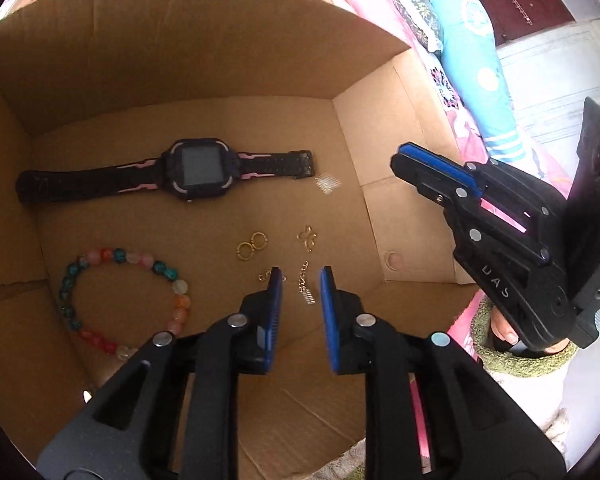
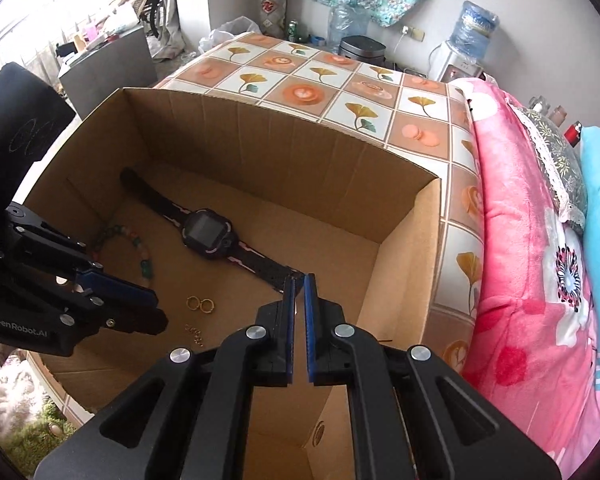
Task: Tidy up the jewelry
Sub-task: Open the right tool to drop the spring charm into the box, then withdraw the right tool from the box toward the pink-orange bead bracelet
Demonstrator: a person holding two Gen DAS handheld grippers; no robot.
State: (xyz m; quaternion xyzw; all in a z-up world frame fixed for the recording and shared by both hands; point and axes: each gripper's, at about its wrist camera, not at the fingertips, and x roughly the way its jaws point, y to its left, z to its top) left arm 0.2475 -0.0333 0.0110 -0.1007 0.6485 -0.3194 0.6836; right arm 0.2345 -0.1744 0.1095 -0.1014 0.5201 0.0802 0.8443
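An open cardboard box (image 1: 180, 52) holds the jewelry on its floor. A black and pink watch (image 1: 188, 172) lies at the back, a coloured bead bracelet (image 1: 120, 304) at the left, and two gold rings (image 1: 250, 244) in the middle. A gold clasp piece (image 1: 307, 237) and a short silver chain (image 1: 303, 286) lie close together. My left gripper (image 1: 301, 280) hovers open over the chain, which shows between its fingertips, apart from the pads. My right gripper (image 2: 299, 280) is shut and empty above the watch (image 2: 206, 232) strap end. It shows at the right in the left wrist view (image 1: 400, 158).
A small silver comb-like piece (image 1: 326, 184) lies by the watch buckle. The box stands on a table with a tiled flower cloth (image 2: 340, 92). A pink blanket (image 2: 520, 260) and blue pillow (image 1: 472, 60) lie right of it. The box walls (image 2: 400, 260) rise around the jewelry.
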